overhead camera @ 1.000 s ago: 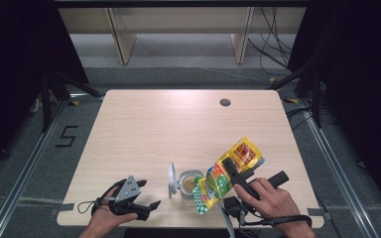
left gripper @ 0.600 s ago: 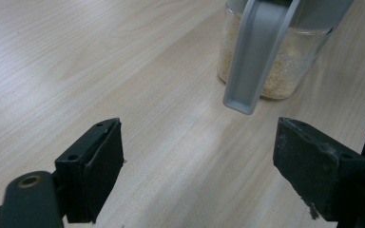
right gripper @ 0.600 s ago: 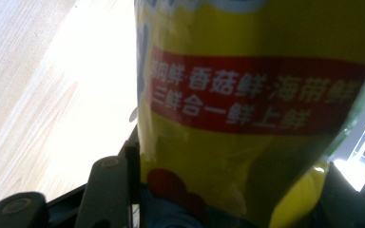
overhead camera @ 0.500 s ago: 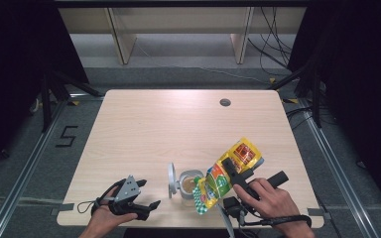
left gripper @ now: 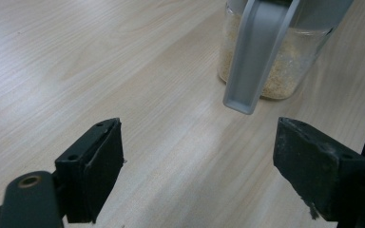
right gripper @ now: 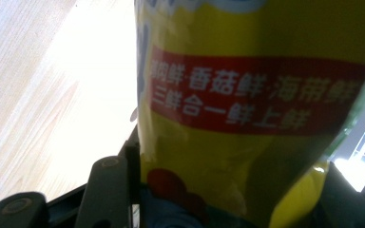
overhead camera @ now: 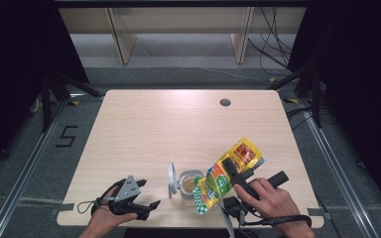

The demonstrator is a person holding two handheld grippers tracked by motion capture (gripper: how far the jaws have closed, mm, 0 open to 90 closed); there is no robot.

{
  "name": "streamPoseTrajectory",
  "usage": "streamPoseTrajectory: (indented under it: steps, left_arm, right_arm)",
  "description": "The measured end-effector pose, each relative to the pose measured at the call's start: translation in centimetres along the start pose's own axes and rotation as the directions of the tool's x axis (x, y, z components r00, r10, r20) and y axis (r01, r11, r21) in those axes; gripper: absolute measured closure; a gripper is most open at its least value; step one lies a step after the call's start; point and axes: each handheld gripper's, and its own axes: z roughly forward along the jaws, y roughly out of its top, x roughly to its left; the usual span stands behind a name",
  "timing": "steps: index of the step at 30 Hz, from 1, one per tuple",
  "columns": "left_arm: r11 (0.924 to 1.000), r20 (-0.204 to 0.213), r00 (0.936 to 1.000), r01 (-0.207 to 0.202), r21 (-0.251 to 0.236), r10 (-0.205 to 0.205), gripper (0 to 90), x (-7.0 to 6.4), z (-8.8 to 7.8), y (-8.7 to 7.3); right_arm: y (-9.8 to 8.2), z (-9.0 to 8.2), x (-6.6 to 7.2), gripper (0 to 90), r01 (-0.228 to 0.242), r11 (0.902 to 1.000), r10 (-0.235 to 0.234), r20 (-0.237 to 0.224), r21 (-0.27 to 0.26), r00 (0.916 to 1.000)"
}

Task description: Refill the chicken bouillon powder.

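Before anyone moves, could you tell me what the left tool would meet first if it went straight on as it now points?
Probably the grey flip lid hanging open off the glass jar of granules. The left tool is open, with bare table until then; depth is uncertain.

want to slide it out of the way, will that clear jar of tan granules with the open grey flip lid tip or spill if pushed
The clear jar of tan granules is partly filled, so probably bottom-heavy enough to slide on the smooth wooden table. Its open grey flip lid hangs to one side, so a high push could tip it, and granules would likely spill. It looks rigid, perhaps breakable.
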Motion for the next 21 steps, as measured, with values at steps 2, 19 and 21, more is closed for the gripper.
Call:
streamPoseTrajectory:
  steps: [2,19,21]
  left_arm:
    - [1.0,0.0,1.0,-0.001,0.0,0.001,16.8,-0.01,-0.01,-0.02]
    - [1.0,0.002,1.0,-0.003,0.0,0.003,16.8,0.03,-0.02,0.01]
    - [0.9999,0.003,1.0,0.003,-0.011,-0.003,16.8,0.03,0.05,-0.04]
  right_arm:
    - [-0.03,-0.05,-0.04,51.3,-0.002,1.0,0.002,0.0,-0.001,1.0]
    - [-0.14,-0.08,0.04,51.4,-0.018,0.9998,0.018,0.002,0.003,0.9998]
    - [-0.19,-0.07,-0.04,51.4,-0.002,1.0,0.002,0.002,0.0,1.0]
